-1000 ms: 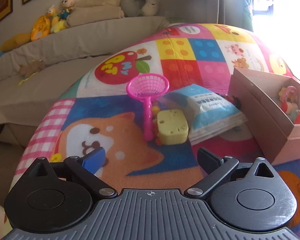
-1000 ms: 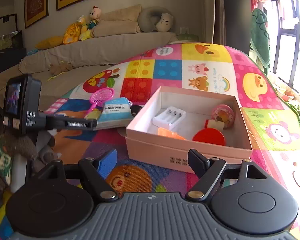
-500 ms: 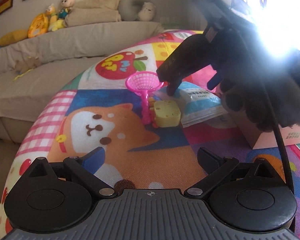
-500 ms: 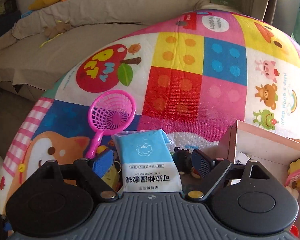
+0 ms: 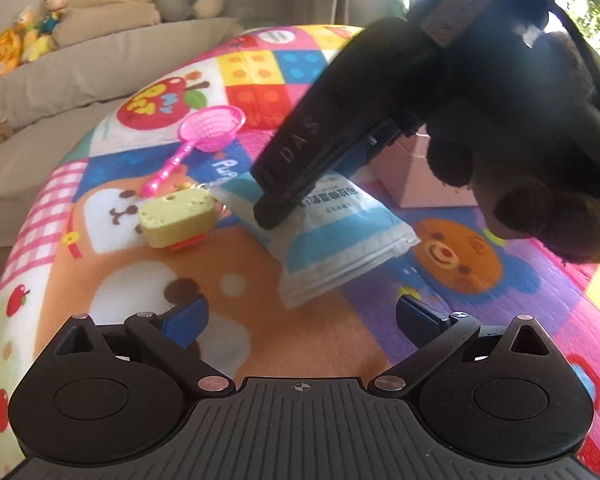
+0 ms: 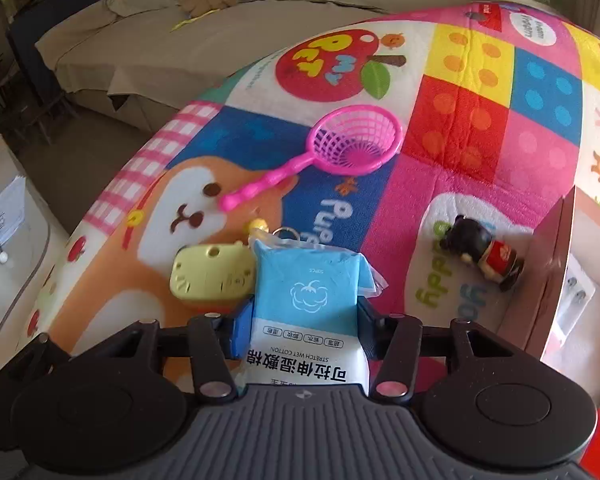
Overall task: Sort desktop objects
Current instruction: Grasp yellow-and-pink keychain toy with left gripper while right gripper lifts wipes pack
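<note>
My right gripper [image 6: 300, 326] is shut on a blue and white wet-wipe pack [image 6: 306, 304]; in the left wrist view the pack [image 5: 340, 236] hangs tilted from the right gripper [image 5: 276, 204], its free end lifted off the mat. A yellow cheese-shaped toy [image 6: 210, 278] lies just left of it, also in the left wrist view [image 5: 176, 216]. A pink toy net [image 6: 340, 150] lies beyond. A small black figure [image 6: 482, 254] lies next to the pink box [image 6: 556, 276]. My left gripper [image 5: 300, 316] is open and empty, above the mat in front of the pack.
The colourful play mat [image 6: 460, 120] covers the table. The pink cardboard box [image 5: 424, 176] stands at the right with toys inside. A beige sofa [image 5: 100, 64] with plush toys is behind. The table's left edge drops to the floor [image 6: 80, 152].
My right gripper has closed on the wet-wipe pack and raised it off the mat. My left gripper has pulled back a little and stays open.
</note>
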`<state>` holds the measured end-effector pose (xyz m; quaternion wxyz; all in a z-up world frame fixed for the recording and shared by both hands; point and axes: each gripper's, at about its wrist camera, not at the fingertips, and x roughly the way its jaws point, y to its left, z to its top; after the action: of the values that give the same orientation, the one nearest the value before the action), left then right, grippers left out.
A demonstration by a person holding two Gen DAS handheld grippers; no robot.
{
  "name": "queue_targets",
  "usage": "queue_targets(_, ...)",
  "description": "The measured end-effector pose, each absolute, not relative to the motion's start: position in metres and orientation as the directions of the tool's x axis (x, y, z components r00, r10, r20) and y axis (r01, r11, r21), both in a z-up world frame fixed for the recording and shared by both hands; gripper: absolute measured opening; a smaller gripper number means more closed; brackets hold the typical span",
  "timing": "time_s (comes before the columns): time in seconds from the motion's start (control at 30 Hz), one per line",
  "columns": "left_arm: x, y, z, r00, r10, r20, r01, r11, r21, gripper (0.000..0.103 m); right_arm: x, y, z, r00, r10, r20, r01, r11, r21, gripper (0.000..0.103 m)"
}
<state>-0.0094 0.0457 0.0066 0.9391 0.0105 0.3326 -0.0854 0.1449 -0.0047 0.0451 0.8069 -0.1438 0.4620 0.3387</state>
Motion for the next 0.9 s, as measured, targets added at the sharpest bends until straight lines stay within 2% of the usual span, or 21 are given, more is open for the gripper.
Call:
queue_targets(0.1,-0.025,0.046,0.006,0.740,-0.202,-0.641,0.218,0.974,-0.056,0.103,0.111,-0.038,0.044,0.318,0.442,-0.839,-0.699,0.707,0.107,0.051)
queue_targets(0.2,-0.028,0.051,0.007,0.736,-0.195,-0.648,0.210,0.976,-0.056,0.103,0.084,-0.078,0.045,0.336,0.449,-0.828,-0.673,0.729,0.123,0.051)
queue_targets(0.43,0.023,0.078,0.020,0.779,0.048,-0.625,-0.092,0.995,-0.039,0.103,0.045,-0.165,0.042,0.538,0.341,-0.771,-0.498,0.866,0.035,0.052)
queue_targets(0.53,0.054,0.091,0.018,0.760,0.148,-0.633,-0.201,0.980,-0.013,0.103,0.034,-0.192,0.042,0.581,0.330,-0.744,-0.416,0.906,0.077,0.060)
queue_targets(0.6,0.068,0.095,0.016,0.750,0.174,-0.639,-0.226,0.974,0.001,0.103,0.024,-0.203,0.043,0.618,0.323,-0.717,-0.383,0.920,0.084,0.071)
queue_targets(0.67,0.078,0.094,0.014,0.744,0.195,-0.639,-0.234,0.972,0.025,0.098,0.012,-0.208,0.044,0.665,0.299,-0.685,-0.359,0.931,0.058,0.079)
queue_targets(0.73,0.084,0.092,0.012,0.736,0.211,-0.643,-0.234,0.971,0.051,0.078,0.005,-0.209,0.043,0.695,0.280,-0.662,-0.349,0.937,0.030,0.083)
queue_targets(0.8,0.084,0.089,0.012,0.742,0.218,-0.634,-0.231,0.971,0.064,0.073,0.000,-0.209,0.040,0.713,0.263,-0.650,-0.344,0.939,0.002,0.086)
queue_targets(0.83,0.083,0.087,0.013,0.746,0.223,-0.628,-0.227,0.971,0.075,0.063,-0.001,-0.209,0.039,0.720,0.258,-0.645,-0.343,0.939,-0.008,0.086)
queue_targets(0.9,0.078,0.083,0.016,0.755,0.226,-0.615,-0.214,0.972,0.095,0.063,-0.003,-0.209,0.037,0.733,0.249,-0.633,-0.335,0.942,-0.017,0.088)
